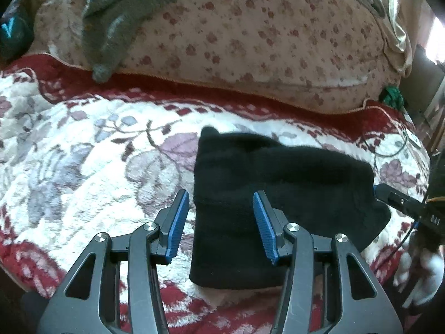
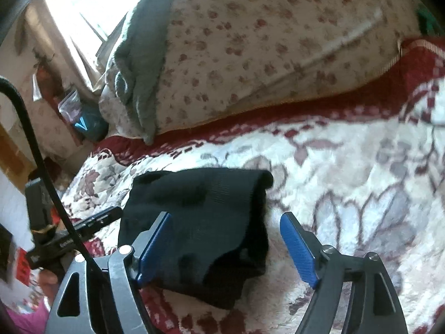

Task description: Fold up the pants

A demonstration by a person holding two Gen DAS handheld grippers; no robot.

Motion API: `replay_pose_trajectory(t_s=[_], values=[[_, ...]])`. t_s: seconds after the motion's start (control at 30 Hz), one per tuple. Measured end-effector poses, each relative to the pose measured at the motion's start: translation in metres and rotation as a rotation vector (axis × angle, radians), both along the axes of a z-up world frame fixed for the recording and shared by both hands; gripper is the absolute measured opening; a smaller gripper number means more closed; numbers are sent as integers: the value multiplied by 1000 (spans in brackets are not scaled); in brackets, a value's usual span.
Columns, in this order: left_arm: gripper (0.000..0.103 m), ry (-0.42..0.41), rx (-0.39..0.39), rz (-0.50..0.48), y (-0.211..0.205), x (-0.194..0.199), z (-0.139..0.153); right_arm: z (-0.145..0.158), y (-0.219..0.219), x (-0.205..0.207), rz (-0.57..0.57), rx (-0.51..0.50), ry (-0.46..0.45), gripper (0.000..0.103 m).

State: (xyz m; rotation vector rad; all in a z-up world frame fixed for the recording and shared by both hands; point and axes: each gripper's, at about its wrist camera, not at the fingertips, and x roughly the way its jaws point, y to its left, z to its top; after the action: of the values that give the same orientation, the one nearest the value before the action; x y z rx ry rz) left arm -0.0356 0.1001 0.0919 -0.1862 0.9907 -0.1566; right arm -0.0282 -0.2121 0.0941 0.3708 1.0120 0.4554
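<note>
The black pants [image 1: 278,178] lie folded into a compact bundle on the red-and-white floral blanket [image 1: 83,153]. My left gripper [image 1: 221,197] hovers over the bundle's left edge, jaws open, with that edge lying between the blue pads [image 1: 175,222] but not pinched. In the right wrist view the same pants [image 2: 200,208] sit under my right gripper [image 2: 225,217]. It is wide open, its left pad [image 2: 153,245] over the cloth and its right pad [image 2: 299,253] over bare blanket. Part of the left gripper [image 2: 91,220] shows beside the bundle.
A large flower-print pillow [image 1: 250,33] lies along the back of the bed with a grey-green garment [image 1: 111,19] draped over it. A black cable [image 2: 41,167] crosses the left of the right wrist view. Clutter and a bright window [image 2: 64,8] lie beyond the bed's left end.
</note>
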Motion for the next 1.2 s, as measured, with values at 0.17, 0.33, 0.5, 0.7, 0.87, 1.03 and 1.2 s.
replay_pose_trajectory(t_s=[0.17,0.33,0.5,0.7,0.87,1.03,1.2], values=[[65,11,-38,-17,4,8,-20,-38,-6,15,0,181,122,78],[77,11,-107,-35,7,20,-39,-54,0,25,17,274,135,60],[54,18,-265,-57,10,28,-52,-50,9,24,51,233,96,48],[31,-1,-250,-58,16,22,-30,-20,22,26,103,224,38,39],[31,-97,-193,23,66,10,15,4,68,37,202,265,4,39],[31,-115,-98,124,129,6,35,6,144,54,293,318,7,38],[31,-73,-76,250,194,0,23,-15,221,71,365,350,69,39]])
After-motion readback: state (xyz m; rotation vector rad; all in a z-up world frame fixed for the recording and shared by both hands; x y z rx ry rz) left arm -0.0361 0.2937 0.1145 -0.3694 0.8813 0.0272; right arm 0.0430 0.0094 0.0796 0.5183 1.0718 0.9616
